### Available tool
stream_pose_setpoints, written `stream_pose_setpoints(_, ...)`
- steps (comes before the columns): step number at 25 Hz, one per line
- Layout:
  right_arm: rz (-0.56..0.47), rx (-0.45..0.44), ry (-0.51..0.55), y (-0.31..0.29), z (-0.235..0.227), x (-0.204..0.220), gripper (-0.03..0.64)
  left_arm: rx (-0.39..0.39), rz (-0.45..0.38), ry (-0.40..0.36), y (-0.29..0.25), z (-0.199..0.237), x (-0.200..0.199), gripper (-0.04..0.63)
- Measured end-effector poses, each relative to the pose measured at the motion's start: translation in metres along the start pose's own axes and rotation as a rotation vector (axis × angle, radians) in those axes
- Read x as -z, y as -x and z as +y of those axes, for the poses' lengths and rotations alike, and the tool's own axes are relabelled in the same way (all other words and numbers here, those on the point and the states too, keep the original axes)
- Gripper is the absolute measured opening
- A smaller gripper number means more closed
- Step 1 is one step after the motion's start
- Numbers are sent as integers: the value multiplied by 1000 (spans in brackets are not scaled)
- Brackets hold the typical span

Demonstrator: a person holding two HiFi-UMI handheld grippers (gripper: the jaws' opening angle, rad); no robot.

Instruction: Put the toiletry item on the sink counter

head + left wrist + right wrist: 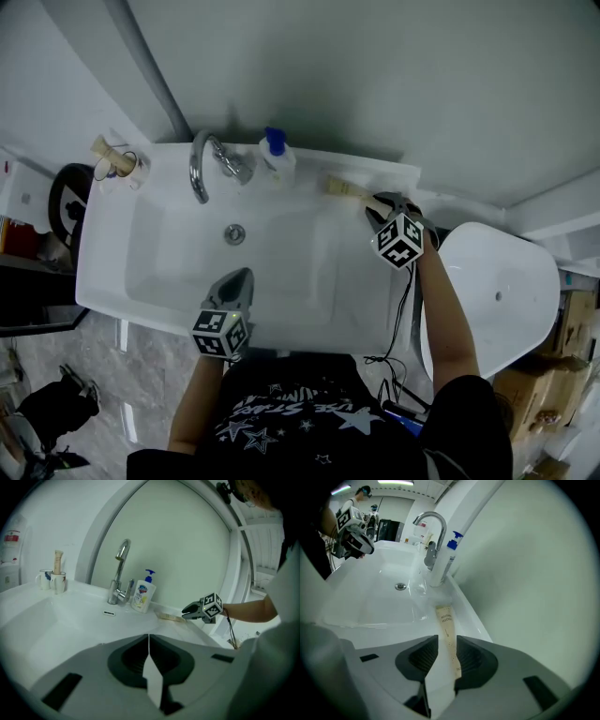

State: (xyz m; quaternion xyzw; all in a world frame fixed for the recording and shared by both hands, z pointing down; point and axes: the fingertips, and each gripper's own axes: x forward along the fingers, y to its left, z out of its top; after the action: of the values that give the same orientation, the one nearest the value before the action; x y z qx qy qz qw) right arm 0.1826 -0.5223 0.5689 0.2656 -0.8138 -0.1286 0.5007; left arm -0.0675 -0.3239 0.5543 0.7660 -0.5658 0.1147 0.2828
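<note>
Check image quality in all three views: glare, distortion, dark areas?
Head view: flat, dim light; the white ceramic sink nearly washes out, and the frame's left edge falls dark. Left gripper view: heavy fisheye bending, black vignetted corners. Right gripper view: same fisheye; reflections streak the sink beside the curved chrome faucet; print on the beige paper toothbrush packet is partly legible.

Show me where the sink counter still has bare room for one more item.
Bare: the back ledge between the cups and the faucet, and the sink counter along its right edge, nearer the person than the right gripper. Crowded: faucet to soap bottle to toothbrush packet.
</note>
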Motion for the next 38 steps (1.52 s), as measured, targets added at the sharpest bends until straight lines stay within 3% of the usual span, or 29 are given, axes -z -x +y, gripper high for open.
stream_pose_setpoints(8, -65, 55, -225, 39, 52, -28, 129, 58, -14, -12, 27, 16, 7, 21)
stream_pose_setpoints(14, -70, 93, -306, 61, 102, -51, 109, 132, -6, -30, 46, 27, 19, 20)
stream_pose_setpoints(22, -126, 158, -552, 91, 166, -78, 23, 245, 29, -16, 69, 38, 37, 20)
stream_pose_setpoints(29, -161, 197, -798, 105, 208, -80, 14, 328, 78, -58, 76, 44, 53, 21)
stream_pose_setpoints(38, -222, 170, -854, 91, 223, -104, 14, 321, 41, -100, 84, 43, 53, 21)
